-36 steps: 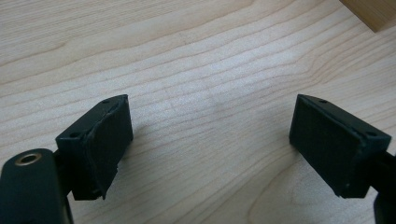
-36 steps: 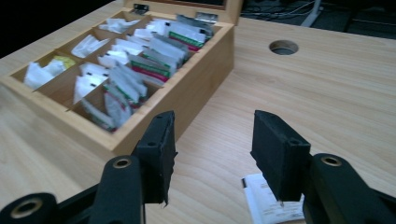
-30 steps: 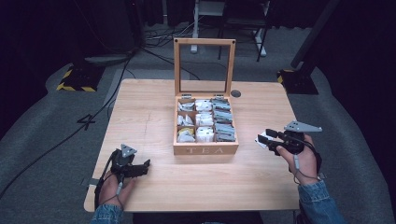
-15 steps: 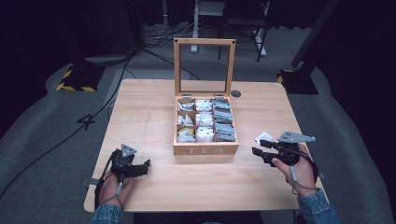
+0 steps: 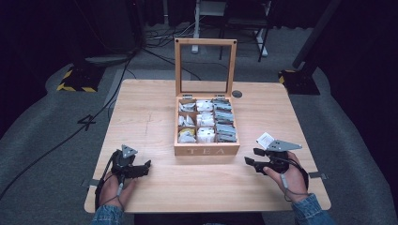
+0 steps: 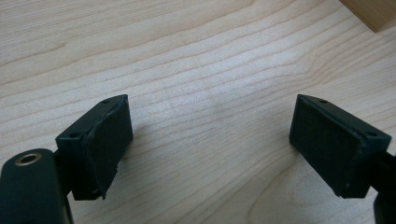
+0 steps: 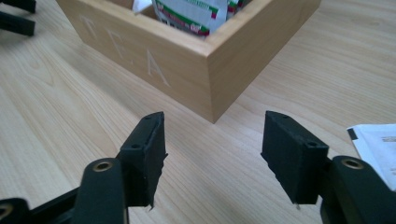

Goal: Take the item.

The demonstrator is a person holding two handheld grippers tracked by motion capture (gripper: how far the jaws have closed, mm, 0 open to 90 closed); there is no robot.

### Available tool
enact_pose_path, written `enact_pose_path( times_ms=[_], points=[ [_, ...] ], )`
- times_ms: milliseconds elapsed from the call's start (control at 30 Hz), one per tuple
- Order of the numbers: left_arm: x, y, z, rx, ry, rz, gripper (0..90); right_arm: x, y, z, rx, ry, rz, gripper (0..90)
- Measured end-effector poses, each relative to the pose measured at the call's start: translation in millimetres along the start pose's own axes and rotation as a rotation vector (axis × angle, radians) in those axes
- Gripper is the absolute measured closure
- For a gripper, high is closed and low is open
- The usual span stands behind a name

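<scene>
— Two grippers, both low over the wooden table (image 5: 150, 122)?
— Yes. The right gripper (image 7: 212, 154) has just been opening its jaws; nothing sits between them. A white tea bag packet (image 5: 265, 139) lies on the table just beside it, right of the open tea box (image 5: 206, 149).
— And the left gripper (image 6: 210, 140)?
— Jaws wide apart over bare wood, near the table's front left.

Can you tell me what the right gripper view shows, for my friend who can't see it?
The right gripper is open with nothing between its two black jaws, low over a light wooden table. Just ahead is the corner of a wooden box marked TEA with a tea packet sticking up inside. A white packet lies on the table at the right edge.
</scene>
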State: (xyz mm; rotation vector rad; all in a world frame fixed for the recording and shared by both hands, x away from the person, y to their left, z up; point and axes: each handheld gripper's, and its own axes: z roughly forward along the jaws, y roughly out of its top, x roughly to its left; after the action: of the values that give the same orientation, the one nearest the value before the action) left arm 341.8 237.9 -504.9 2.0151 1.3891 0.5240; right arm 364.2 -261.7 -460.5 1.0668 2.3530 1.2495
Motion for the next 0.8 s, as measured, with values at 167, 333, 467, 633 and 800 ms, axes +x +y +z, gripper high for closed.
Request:
enact_pose_path(
  times_ms=[167,333,467,633,800],
  points=[
    [-0.1,0.0,0.0,0.001,-0.001,-0.002,13.6,0.8,-7.8,10.3,0.037,-0.006,-0.008,38.8],
    [0.4,0.2,0.1,0.001,-0.002,0.003,13.6,3.1,-12.3,17.3,0.062,-0.004,-0.026,35.8],
    [0.3,0.2,0.1,0.001,-0.001,0.003,13.6,5.7,-15.0,22.4,0.077,0.003,-0.052,34.4],
    [0.3,0.1,0.1,0.001,-0.002,0.003,13.6,9.3,-17.0,27.1,0.089,0.004,-0.070,33.1],
    [0.3,0.2,0.1,0.001,-0.002,0.003,13.6,11.7,-18.8,30.4,0.106,0.013,-0.078,31.9]
  ],
)
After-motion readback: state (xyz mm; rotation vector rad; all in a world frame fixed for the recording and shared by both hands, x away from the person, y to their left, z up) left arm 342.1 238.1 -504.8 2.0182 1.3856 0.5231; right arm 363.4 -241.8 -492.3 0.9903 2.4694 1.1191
